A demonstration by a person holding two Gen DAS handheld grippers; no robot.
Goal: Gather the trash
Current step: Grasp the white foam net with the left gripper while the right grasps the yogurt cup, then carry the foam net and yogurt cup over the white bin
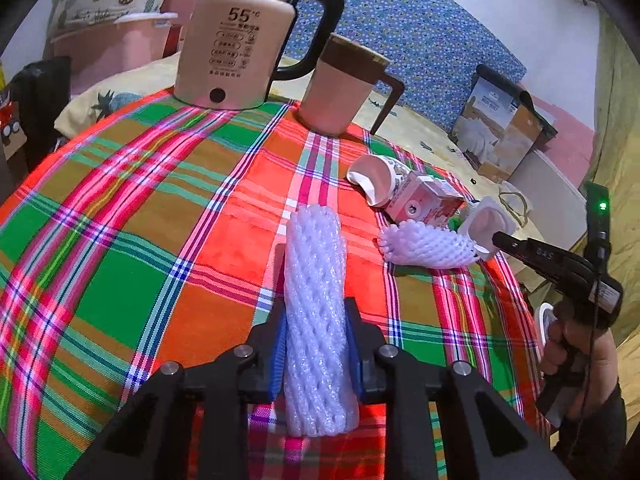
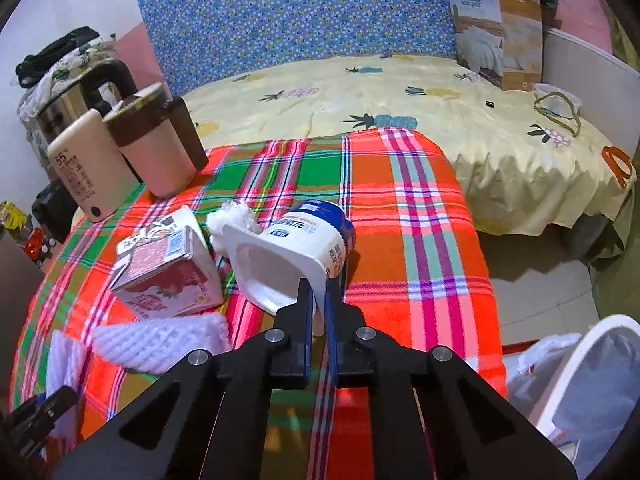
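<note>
Left claw (image 1: 316,344): its blue pads sit against both sides of a long white foam net sleeve (image 1: 316,300), which lies on the cloth and runs away from the camera between the fingers; the pads press on it.
Right claw (image 2: 318,304): closed tight on the rim of a white yogurt cup (image 2: 296,256); the two fingers nearly meet, with the thin lip between them.
Yogurt cup: on its side, open mouth toward the right wrist camera, blue-banded bottom pointing away; in the left wrist view it lies near the right edge of the worktop.
Second foam net (image 1: 428,246): flattened, lying just beside the cup and the carton.
Pink carton (image 2: 168,276): a strawberry-printed drink box, tipped on the cloth, just left of the yogurt cup in the right wrist view.
Paper cup (image 1: 376,178): on its side, touching the far end of the carton.
Worktop (image 1: 120,240): covered with a bright plaid cloth of red, green and orange.
Kettle (image 1: 240,44): steel with a cream front and black handle, upright at the far edge.
Mug (image 1: 340,88): pink with a brown band and handle, upright beside the kettle.
Bin (image 2: 588,384): white, lined with a clear bag, on the floor at the worktop's right side.
Bed (image 2: 400,100): behind the worktop, with a yellow pineapple-print sheet.
Person's hand (image 1: 568,344): holds the right claw's handle.
</note>
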